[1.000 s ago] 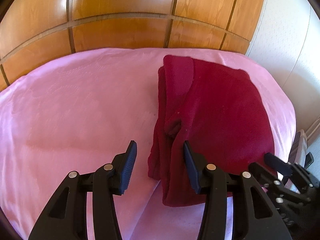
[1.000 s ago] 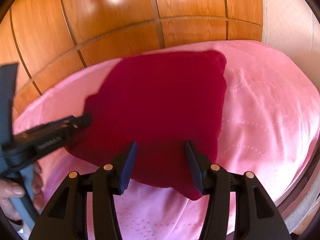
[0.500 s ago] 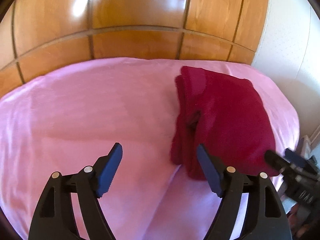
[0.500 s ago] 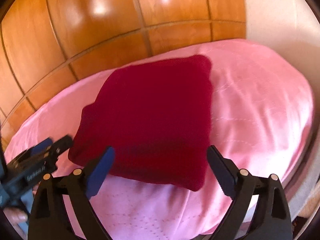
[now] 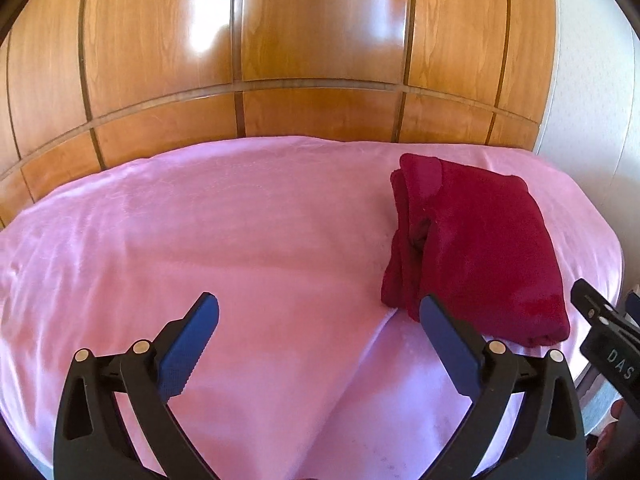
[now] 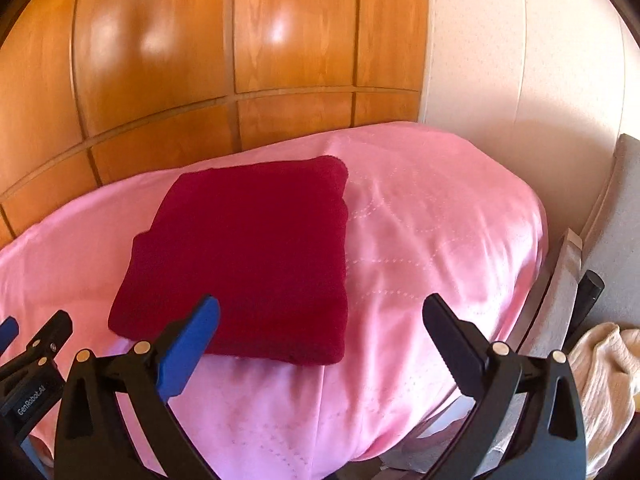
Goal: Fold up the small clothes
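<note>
A dark red garment, folded into a thick rectangle, lies on the pink bedspread. In the left wrist view it sits right of centre, with its layered edges facing left. My left gripper hovers in front of it with jaws opening wide and nothing between them; its right finger overlaps the garment's near left corner. The right wrist view has the garment left of centre on the spread. My right gripper stands open and empty above its near right corner.
Glossy wooden panels rise behind the bed. A white wall closes the right side. Grey furniture and a cream cloth lie beyond the bed's right edge. Each gripper shows at the other view's edge.
Both grippers have spread their jaws wide and drawn back and up from the red garment, which lies still on the spread and looks smaller in both views.
</note>
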### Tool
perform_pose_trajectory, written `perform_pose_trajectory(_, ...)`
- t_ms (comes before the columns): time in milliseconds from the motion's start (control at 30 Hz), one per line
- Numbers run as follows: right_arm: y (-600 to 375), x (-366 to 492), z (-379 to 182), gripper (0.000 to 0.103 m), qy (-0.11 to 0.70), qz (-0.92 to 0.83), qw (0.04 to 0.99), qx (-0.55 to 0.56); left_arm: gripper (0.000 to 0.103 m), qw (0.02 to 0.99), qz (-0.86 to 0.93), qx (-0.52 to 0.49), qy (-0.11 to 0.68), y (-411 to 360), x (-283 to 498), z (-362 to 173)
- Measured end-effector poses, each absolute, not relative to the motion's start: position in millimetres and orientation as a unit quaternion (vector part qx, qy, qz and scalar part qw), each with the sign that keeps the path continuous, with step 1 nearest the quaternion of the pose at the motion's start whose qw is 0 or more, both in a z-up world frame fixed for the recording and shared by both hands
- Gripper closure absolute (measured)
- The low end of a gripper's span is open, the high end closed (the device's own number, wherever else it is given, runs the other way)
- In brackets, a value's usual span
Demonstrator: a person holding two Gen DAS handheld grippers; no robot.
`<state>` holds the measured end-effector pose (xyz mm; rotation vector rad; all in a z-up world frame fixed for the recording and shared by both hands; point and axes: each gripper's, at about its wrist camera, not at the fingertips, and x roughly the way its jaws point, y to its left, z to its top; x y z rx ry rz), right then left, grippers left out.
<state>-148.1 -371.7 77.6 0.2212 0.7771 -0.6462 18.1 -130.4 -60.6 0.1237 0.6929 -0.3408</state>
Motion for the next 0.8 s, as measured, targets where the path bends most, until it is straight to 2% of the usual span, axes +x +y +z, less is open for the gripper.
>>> perform_pose_trajectory(800, -367.3, -151.1, 65.9, 0.002, 0.368, -0.294, 0.876, 0.104, 0.003, 0.927, -0.165, 0.082, 0.327, -143.1, 0.5, -59.5)
